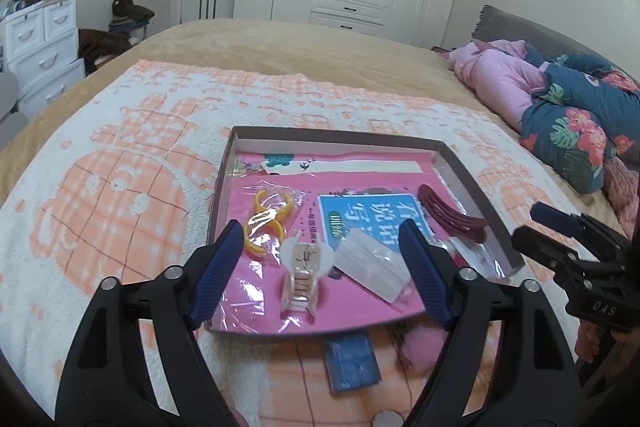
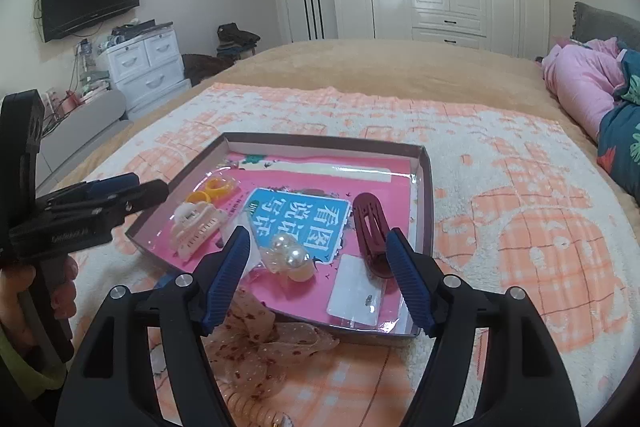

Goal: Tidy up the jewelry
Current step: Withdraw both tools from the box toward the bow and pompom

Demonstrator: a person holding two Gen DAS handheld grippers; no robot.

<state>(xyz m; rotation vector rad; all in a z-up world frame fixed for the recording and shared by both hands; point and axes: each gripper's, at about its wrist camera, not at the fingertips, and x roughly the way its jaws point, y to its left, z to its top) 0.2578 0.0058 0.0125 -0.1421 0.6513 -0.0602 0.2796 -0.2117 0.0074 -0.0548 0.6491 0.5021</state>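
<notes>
**Both jaws spread above the shallow tray of hair pieces**

The left gripper (image 1: 322, 251) has its ribbed blue jaws spread wide and released, nothing pressed between them. Framed in that gap, inside the tray (image 1: 482, 189), lie a cream claw clip (image 1: 300, 277) in clear crinkled wrap and, just to its right, a frosted translucent packet (image 1: 374, 265). Further into the tray sits a glossy yellow claw clip (image 1: 266, 223) in its own clear bag, and toward the tray's right wall a dark red slotted clip (image 1: 452, 215), long and curved.

The right gripper (image 2: 318, 269) is likewise released, jaws apart and empty. Between them, on the tray's pink glossy liner, rests a cluster of round pearl beads (image 2: 290, 253) on a sheer frill; a flat white card (image 2: 354, 291) lies just right of it near the front wall.

The tray is a low rectangular cardboard box with dark rims, its floor covered by a pink sheet and a blue printed card (image 2: 298, 223). It sits on a fluffy white-and-peach blanket (image 2: 520, 227) spread over the bed. Against the tray's front wall, outside it, lie a sheer dotted scrunchie (image 2: 272, 343) and a blue rectangular piece (image 1: 352, 363)
</notes>
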